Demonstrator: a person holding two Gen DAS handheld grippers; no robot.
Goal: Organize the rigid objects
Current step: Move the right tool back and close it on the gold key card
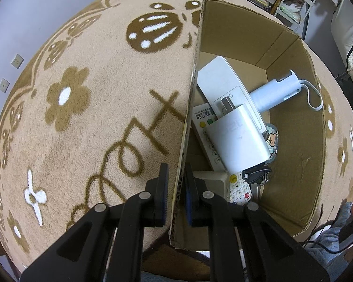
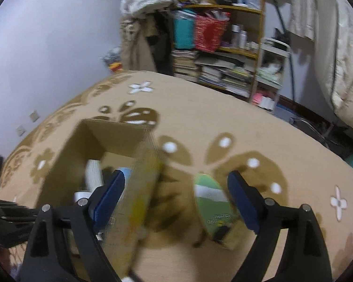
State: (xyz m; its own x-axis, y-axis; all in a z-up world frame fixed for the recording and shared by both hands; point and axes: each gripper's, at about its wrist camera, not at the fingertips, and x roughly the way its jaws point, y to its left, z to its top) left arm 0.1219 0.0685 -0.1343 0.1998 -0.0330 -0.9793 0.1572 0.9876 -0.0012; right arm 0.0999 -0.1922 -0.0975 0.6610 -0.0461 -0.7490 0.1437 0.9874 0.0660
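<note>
Left wrist cam sits right on the cardboard box (image 1: 294, 122) wall, looking steeply down into it and across the patterned rug (image 1: 87, 98). Right wrist cam sits just beside the box's other side, aimed flatter across the rug toward the bookshelf (image 2: 223, 54); heavy motion blur. Both views share the box interior and the rug.

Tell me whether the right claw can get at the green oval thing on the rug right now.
Probably yes: the right claw is open, and the green oval item lies between its fingers, uncovered on the rug.
</note>
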